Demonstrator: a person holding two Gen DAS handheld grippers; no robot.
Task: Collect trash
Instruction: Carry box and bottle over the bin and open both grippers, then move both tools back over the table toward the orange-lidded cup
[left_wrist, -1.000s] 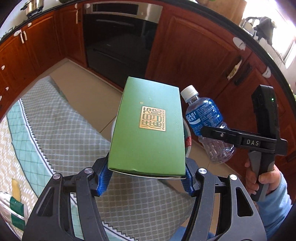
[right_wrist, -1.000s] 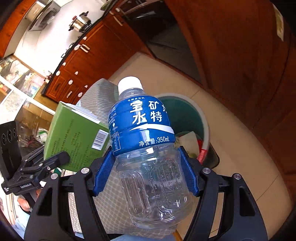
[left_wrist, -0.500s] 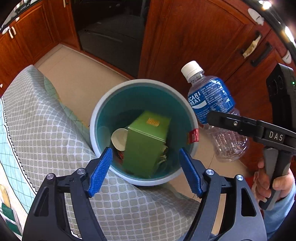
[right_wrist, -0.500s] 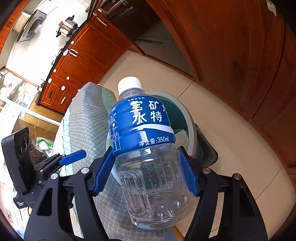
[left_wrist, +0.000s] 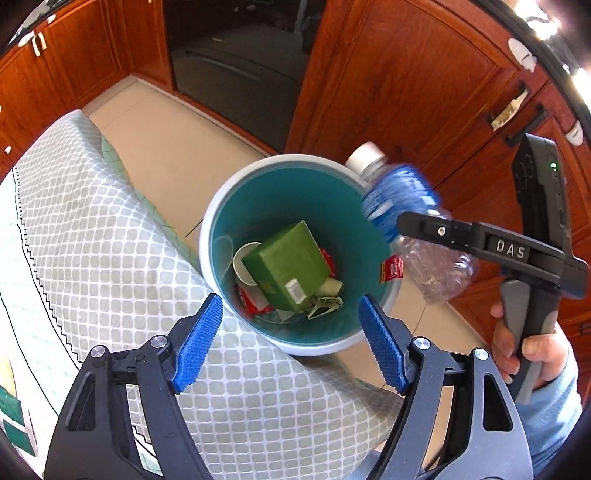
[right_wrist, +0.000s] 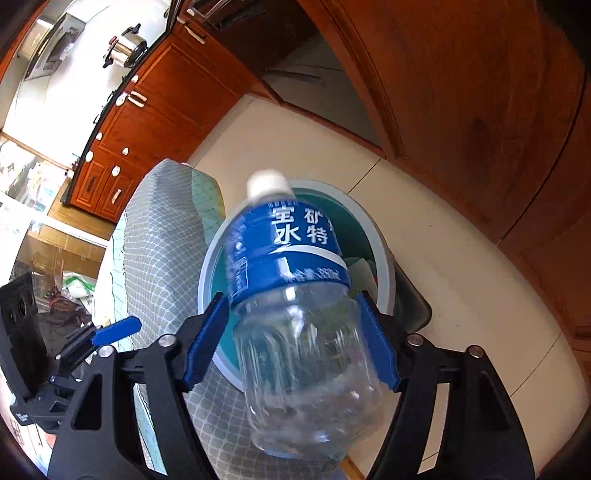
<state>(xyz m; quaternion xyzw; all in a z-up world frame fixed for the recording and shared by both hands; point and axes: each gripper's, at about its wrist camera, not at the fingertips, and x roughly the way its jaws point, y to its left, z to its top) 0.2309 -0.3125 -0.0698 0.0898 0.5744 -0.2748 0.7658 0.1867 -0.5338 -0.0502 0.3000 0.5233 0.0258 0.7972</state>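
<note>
The right gripper (right_wrist: 291, 339) has just been opening; the blurred plastic bottle (right_wrist: 291, 295) sits loosely between its spread pads, cap pointing away toward the teal bin's near rim (left_wrist: 314, 347). The left gripper (left_wrist: 291, 343), wide and empty, hangs over the bin. Only its view shows the green box (left_wrist: 288, 266) inside.

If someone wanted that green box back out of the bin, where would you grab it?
Probably the raised upper end of the green box, pinched across its thin sides, coming straight down through the open top of the bin. It leans tilted on other trash, and the round wall blocks any sideways approach.
</note>
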